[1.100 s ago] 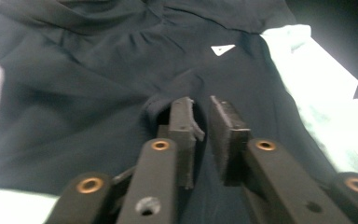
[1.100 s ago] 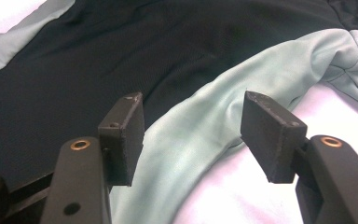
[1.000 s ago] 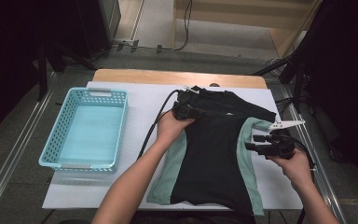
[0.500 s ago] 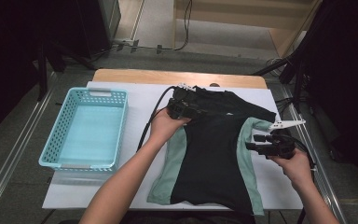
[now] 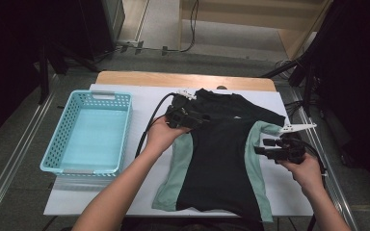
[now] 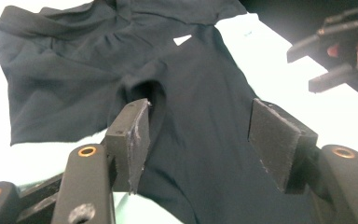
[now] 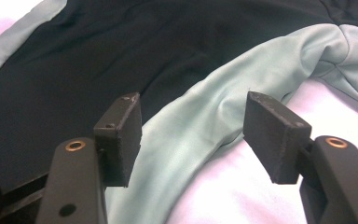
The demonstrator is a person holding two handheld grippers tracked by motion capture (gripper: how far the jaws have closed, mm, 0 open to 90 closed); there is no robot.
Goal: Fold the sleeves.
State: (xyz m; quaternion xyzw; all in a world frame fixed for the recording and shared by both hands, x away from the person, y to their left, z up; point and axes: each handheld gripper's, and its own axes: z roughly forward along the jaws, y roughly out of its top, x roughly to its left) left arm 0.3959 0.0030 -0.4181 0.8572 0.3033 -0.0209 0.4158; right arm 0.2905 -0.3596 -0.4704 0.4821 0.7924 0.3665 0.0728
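here the black shirt [image 5: 221, 159] has mint-green side panels.

Black shirt [image 5: 219, 159] with mint-green side panels — flat on the table, top part folded over.

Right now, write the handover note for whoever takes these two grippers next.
Left gripper: jaws have just been opening, now apart above the black front of the shirt, no cloth pinched.
Right gripper: open, hovering over the shirt's mint side panel at its right edge, holding nothing.
Shirt lies on the white table; its upper part and sleeves are bunched toward the far edge.
Blue basket stands to its left, with nothing in it.
Left to do, likely: finish folding, then put the shirt in the basket.
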